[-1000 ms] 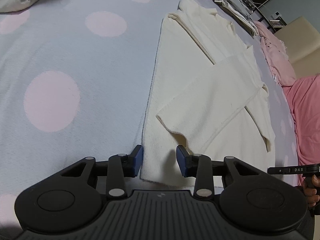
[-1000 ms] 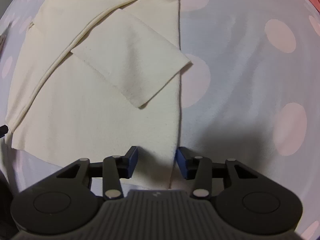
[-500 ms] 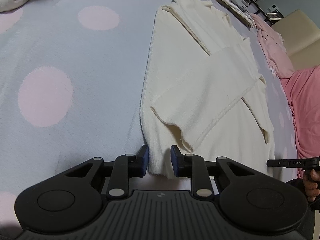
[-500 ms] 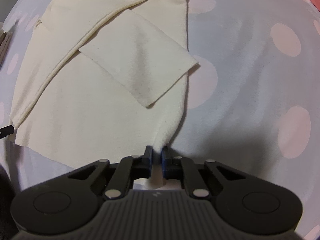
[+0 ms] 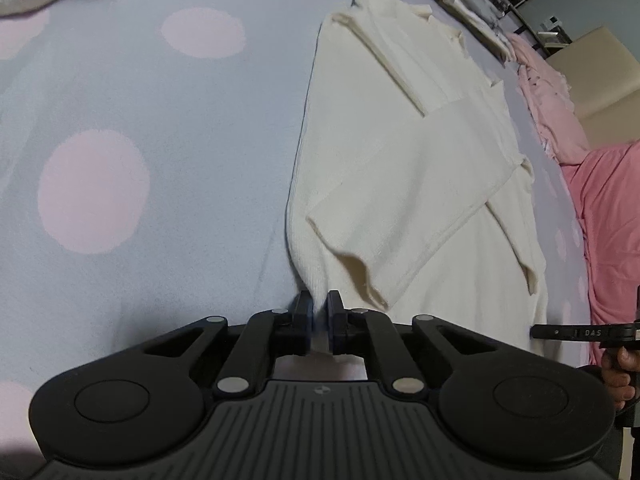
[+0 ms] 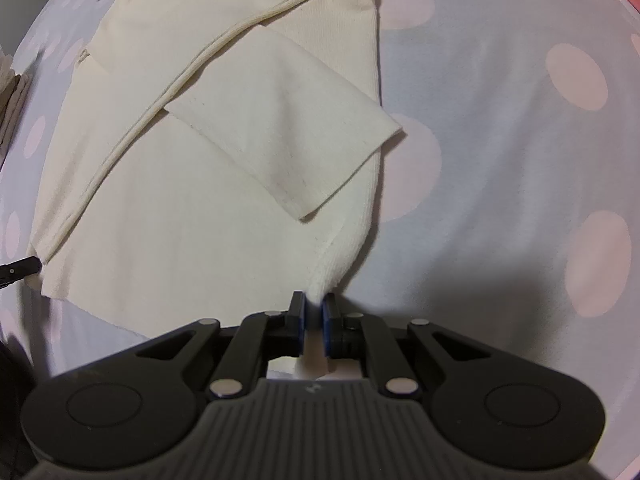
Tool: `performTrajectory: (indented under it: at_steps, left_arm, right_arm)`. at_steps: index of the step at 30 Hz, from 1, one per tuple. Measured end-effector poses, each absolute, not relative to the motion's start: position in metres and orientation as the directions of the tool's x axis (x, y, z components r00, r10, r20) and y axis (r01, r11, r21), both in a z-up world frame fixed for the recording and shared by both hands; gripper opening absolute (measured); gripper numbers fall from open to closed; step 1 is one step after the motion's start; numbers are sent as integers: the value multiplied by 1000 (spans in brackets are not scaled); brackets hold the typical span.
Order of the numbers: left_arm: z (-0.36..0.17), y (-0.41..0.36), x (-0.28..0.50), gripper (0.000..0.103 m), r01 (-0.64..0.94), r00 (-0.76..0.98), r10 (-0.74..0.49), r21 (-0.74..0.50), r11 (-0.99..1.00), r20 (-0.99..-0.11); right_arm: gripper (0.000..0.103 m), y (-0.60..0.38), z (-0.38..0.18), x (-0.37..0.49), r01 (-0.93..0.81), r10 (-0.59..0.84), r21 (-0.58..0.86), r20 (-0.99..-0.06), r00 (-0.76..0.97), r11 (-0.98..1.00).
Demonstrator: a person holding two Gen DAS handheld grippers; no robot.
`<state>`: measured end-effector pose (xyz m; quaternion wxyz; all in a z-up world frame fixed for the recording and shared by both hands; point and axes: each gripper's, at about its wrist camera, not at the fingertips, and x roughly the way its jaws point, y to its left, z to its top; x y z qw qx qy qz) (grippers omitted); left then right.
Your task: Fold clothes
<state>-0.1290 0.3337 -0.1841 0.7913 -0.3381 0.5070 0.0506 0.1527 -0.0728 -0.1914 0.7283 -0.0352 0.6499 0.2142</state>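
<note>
Gripping of the sweater's [image 5: 420, 168] hem corners is being completed: left tongs [image 5: 319, 307] and right tongs [image 6: 314, 306] are clamped on cloth. Lying on the bed [image 5: 160, 100], sleeves crossed, it is awaiting an even lift toward the collar.

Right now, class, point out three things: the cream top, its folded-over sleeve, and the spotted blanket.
cream top [image 6: 168, 216], right wrist view, on its flat body.
folded-over sleeve [image 6: 288, 136], right wrist view, mid-sleeve.
spotted blanket [image 5: 160, 92], left wrist view, on bare blue cloth.
</note>
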Motion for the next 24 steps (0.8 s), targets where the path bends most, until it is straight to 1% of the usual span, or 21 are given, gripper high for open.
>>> performTrajectory:
  at_steps: [3, 5, 8, 11, 12, 16, 19, 22, 23, 24]
  left_arm:
    - [-175, 343, -133, 4, -417, 488, -302, -523, 743, -819]
    - [-170, 353, -138, 4, -422, 502, -353, -579, 697, -790]
    - [-153, 363, -144, 4, -402, 505, -373, -595, 696, -778]
    - [-137, 359, -146, 3, -370, 476, -362, -556, 744, -802]
    - [-132, 358, -146, 0, -359, 466, -357, -542, 760, -810]
    - [-119, 350, -159, 0, -313, 415, -335, -478, 821, -846]
    - [-120, 355, -166, 0, -321, 404, -315, -455, 830, -859]
    - [-124, 361, -166, 0, -342, 405, -287, -435, 833, -868]
    - [-126, 363, -163, 3, -351, 410, -279, -433, 831, -868]
    - [-128, 362, -159, 13, -355, 408, -275, -428, 831, -871]
  right_arm:
    - [9, -76, -187, 152, -350, 281, 236, -956, 83, 906]
    - [8, -79, -181, 148, -341, 300, 250, -948, 104, 906]
    - [8, -85, -173, 140, -322, 349, 297, -930, 116, 899]
    - [8, -76, -165, 122, -324, 380, 328, -918, 111, 887]
    - [8, -77, -161, 118, -332, 386, 333, -916, 107, 883]
    - [7, -92, -161, 92, -351, 401, 346, -911, 96, 870]
    - [5, -94, -142, 76, -364, 394, 337, -914, 94, 868]
    - [5, -112, -141, 68, -352, 373, 319, -923, 96, 880]
    - [5, -114, -143, 67, -343, 366, 315, -926, 91, 885]
    - [6, -111, -148, 69, -335, 358, 314, -931, 77, 888]
